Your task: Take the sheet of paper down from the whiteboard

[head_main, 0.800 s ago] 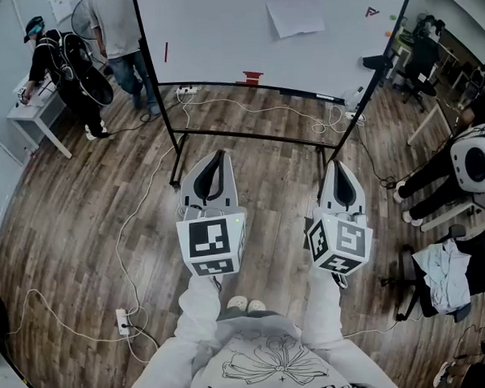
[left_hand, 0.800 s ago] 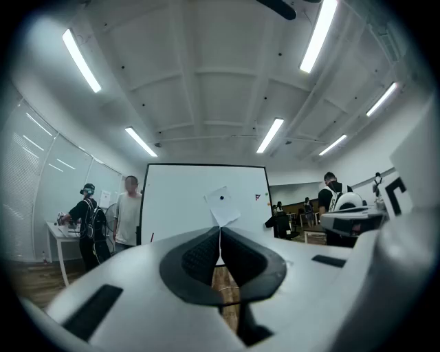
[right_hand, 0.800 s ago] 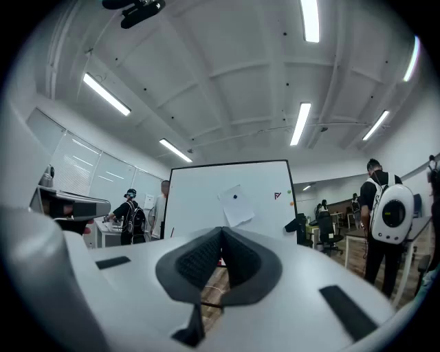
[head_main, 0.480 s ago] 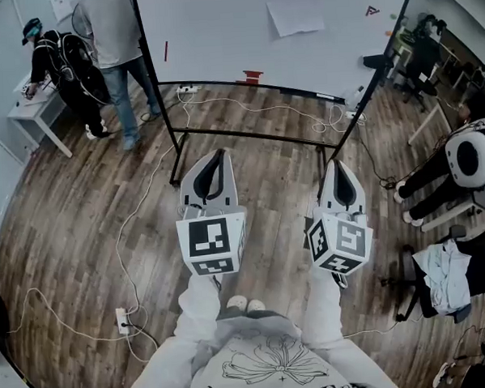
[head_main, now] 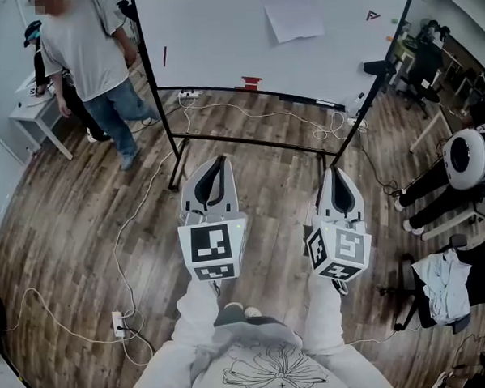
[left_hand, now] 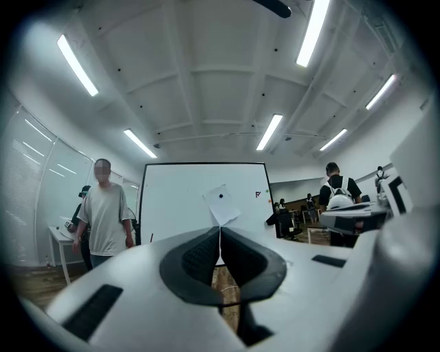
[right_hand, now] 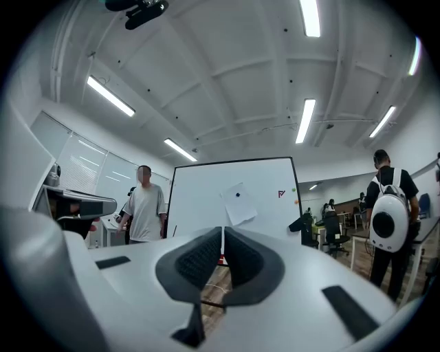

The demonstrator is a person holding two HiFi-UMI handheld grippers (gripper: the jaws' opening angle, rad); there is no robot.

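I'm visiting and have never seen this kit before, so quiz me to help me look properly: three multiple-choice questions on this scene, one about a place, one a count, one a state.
1. Where is the sheet of paper?
A. lying on the floor
B. hanging on the whiteboard
C. held by a gripper

2. How many sheets hang on the whiteboard?
A. one
B. three
C. five

3. How do the left gripper and right gripper stand?
A. both wide open
B. both clamped on paper
C. both shut, empty

Answers:
1 B: all three views show it up on the board, far ahead of both grippers.
2 A: only a single white sheet is on the board.
3 C: each gripper view shows its pads meeting with nothing between them.
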